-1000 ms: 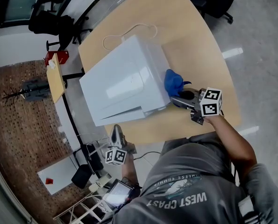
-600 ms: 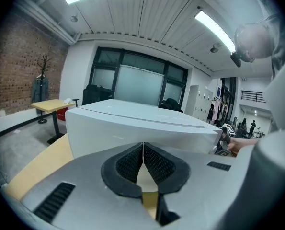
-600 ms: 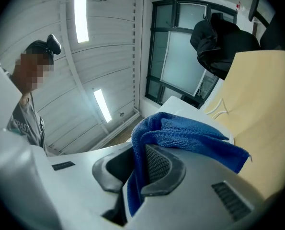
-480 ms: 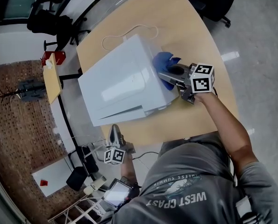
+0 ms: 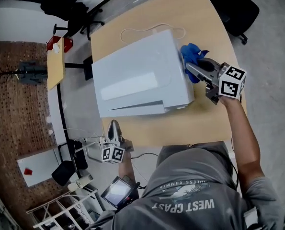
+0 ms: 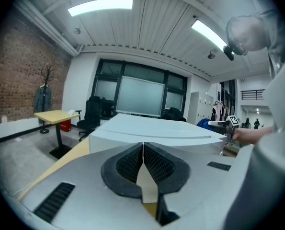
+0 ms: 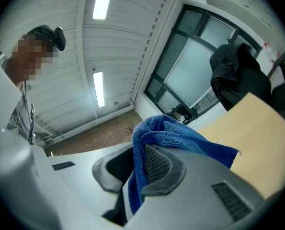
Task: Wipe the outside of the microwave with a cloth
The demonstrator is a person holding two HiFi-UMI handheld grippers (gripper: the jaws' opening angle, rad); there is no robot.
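The white microwave [image 5: 142, 75] sits on the bench [image 5: 204, 123], the blue cloth [image 5: 192, 56] at its right side, pinched in the 2 fingers of the right gripper [image 5: 191, 69] as a wiping pad. The left gripper [image 5: 114, 125] hangs off the near edge, fingers pressed together, empty (probably just out of the way). Cloth-to-panel contact is hard to make out.

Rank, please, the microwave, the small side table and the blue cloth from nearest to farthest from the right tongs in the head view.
1. The blue cloth, clamped in the right tongs.
2. The microwave, immediately to their left.
3. The small side table, far off to the left.
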